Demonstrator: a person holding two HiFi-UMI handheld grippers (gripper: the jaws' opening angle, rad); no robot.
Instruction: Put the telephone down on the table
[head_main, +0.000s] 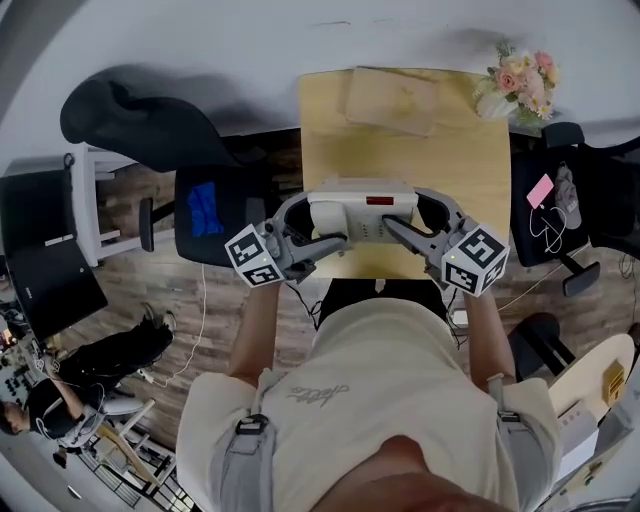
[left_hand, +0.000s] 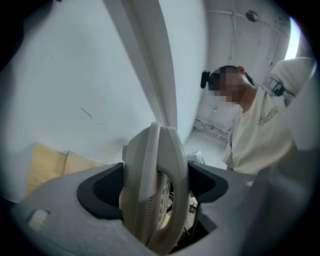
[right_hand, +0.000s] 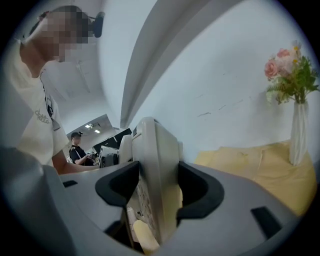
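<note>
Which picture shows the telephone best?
The head view: it shows the whole telephone from above, red strip included, held between the left tool and right tool. The left gripper view and the right gripper view each show just one end, edge-on, between the jaws.

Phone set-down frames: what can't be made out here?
1. Whether the telephone touches the table: the head view looks straight down, and both gripper views show only the phone's edge between the jaws.
2. Key labels: too small in the head view, seen edge-on in the gripper views.
3. Text on the phone's red panel: too small in the head view.
</note>
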